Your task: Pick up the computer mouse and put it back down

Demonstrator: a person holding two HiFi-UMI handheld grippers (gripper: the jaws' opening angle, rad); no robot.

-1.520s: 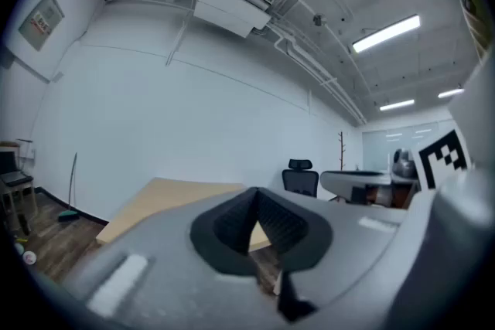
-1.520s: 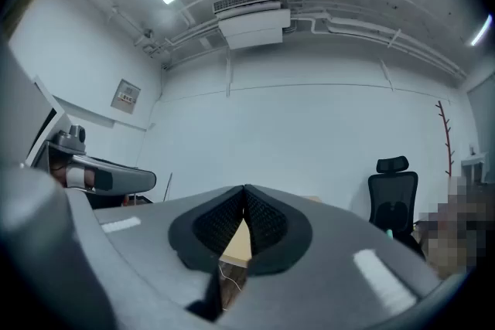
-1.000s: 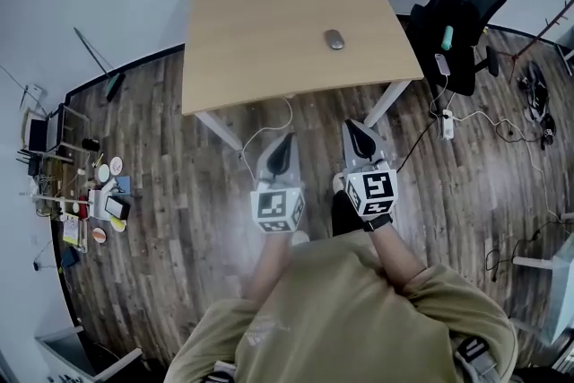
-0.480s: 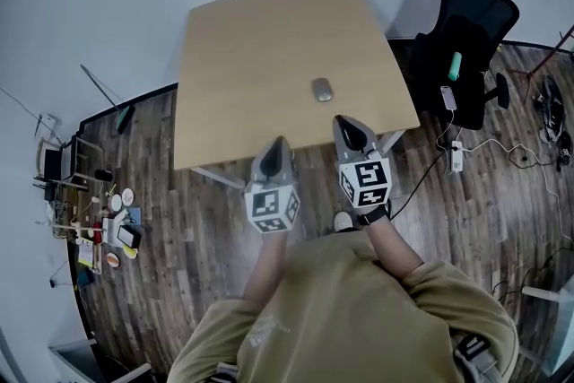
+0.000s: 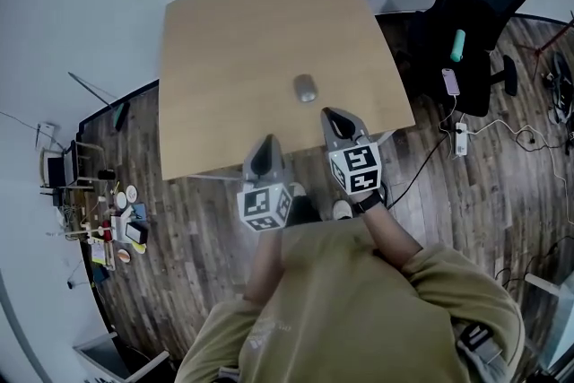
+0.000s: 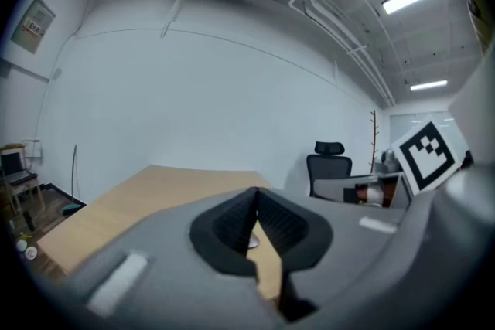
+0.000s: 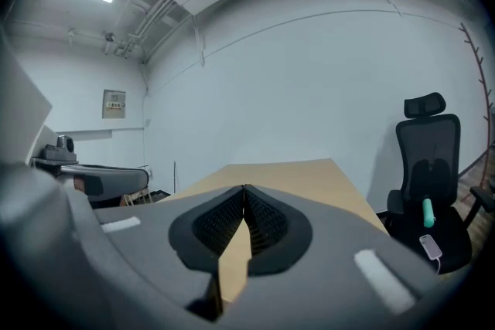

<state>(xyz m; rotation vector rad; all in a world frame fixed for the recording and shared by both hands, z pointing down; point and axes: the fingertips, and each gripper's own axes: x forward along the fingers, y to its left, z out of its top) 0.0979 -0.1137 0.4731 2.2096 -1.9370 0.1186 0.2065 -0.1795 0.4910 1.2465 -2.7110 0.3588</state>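
A small grey computer mouse [image 5: 306, 89] lies on the light wooden table [image 5: 233, 31], near its front right part. My right gripper [image 5: 334, 118] hangs over the table's front edge, just right of and nearer than the mouse, jaws shut and empty. My left gripper [image 5: 263, 156] is shut too, at the front edge, further left of the mouse. In the left gripper view the mouse [image 6: 251, 242] peeks out just behind the closed fingertips. The right gripper view shows only the table [image 7: 309, 178] beyond its closed gripper [image 7: 244, 193].
A black office chair [image 5: 475, 9] with a teal object and a phone on its seat stands right of the table. A power strip and cables [image 5: 461, 139] lie on the wooden floor. Shelves with small items [image 5: 103, 224] stand at the left.
Both grippers have come forward from over the floor to the table's front edge, and the table and mouse now sit closer. Both stayed shut.
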